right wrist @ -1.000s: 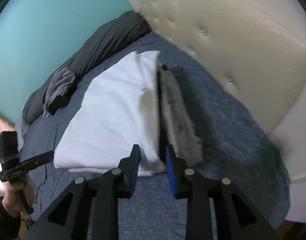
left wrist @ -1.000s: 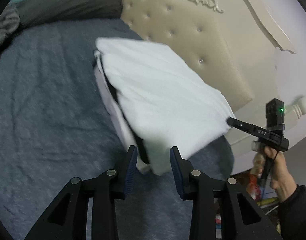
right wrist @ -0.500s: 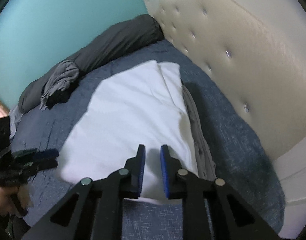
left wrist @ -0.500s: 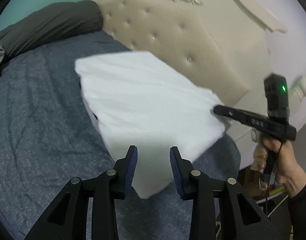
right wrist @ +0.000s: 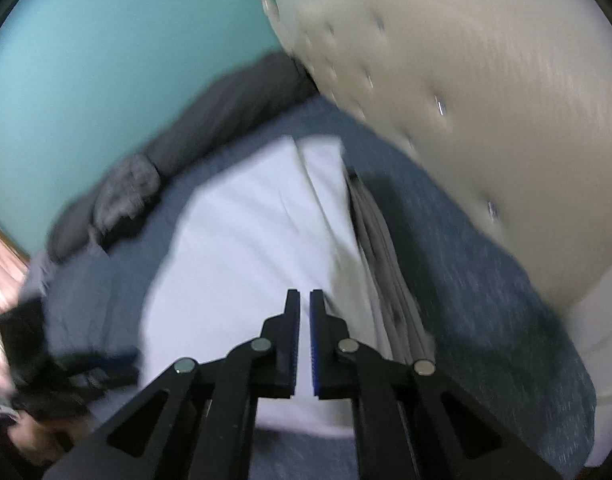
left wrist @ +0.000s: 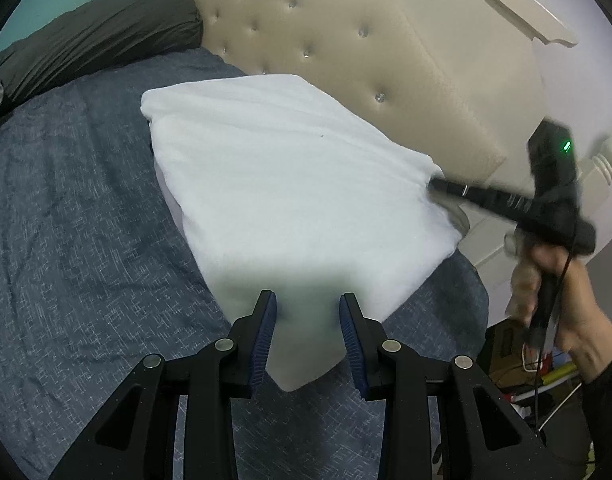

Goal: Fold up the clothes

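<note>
Blue-grey bedspread [left wrist: 86, 220], folded white garment [left wrist: 290, 184], no legible writing anywhere

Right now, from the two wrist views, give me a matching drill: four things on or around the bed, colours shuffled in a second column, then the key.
Things:
1. folded garment
2. bedspread
3. headboard
4. wall

Colours:
A. teal
B. cream, button-tufted
C. white
D. blue-grey, flecked

Pairs: 1-C, 2-D, 3-B, 4-A
</note>
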`<act>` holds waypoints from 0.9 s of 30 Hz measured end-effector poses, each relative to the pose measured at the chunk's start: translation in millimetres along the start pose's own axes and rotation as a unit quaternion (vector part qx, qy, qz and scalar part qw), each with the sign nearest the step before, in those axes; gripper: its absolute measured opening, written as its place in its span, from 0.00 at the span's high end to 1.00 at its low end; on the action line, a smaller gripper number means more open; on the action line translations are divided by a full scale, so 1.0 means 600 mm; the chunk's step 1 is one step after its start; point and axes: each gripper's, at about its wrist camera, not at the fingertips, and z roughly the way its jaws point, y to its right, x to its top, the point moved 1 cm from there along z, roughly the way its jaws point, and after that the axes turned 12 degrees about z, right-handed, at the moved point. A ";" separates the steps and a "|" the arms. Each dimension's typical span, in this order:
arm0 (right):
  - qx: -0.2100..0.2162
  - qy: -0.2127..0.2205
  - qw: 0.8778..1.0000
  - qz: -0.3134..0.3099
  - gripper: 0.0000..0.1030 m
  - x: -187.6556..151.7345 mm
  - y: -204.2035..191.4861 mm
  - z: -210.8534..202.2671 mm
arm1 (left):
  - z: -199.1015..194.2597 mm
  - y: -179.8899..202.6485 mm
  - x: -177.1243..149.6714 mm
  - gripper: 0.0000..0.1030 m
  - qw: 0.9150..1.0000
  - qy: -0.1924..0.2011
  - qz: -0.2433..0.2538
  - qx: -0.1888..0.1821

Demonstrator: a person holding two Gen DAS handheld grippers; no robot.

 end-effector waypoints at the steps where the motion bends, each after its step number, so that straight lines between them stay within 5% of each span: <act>1: 0.006 0.005 1.000 0.002 0.93 0.014 -0.006 -0.002 | -0.002 -0.002 -0.001 0.65 1.000 0.001 -0.001 -0.001; 2: 0.007 0.002 1.000 0.002 0.92 0.025 -0.012 0.001 | -0.004 -0.004 0.000 0.65 1.000 0.003 -0.004 -0.002; 5: -0.011 -0.050 0.999 -0.001 0.61 0.059 -0.026 0.048 | -0.016 -0.015 0.004 0.65 1.000 0.018 -0.023 -0.008; 15: -0.055 -0.083 0.995 -0.029 0.61 0.120 -0.044 0.148 | -0.017 -0.036 0.008 0.65 0.999 0.025 -0.021 -0.006; 20: -0.094 -0.102 0.988 -0.061 0.71 0.128 -0.052 0.188 | -0.009 -0.035 0.001 0.65 1.000 0.028 -0.010 -0.007; 24: -0.103 -0.111 0.986 -0.062 0.95 0.129 -0.049 0.209 | -0.009 -0.039 -0.005 0.65 0.999 0.031 -0.009 -0.011; 27: -0.105 -0.099 0.987 -0.063 0.99 0.132 -0.049 0.212 | -0.009 -0.039 -0.008 0.65 0.999 0.032 -0.008 -0.012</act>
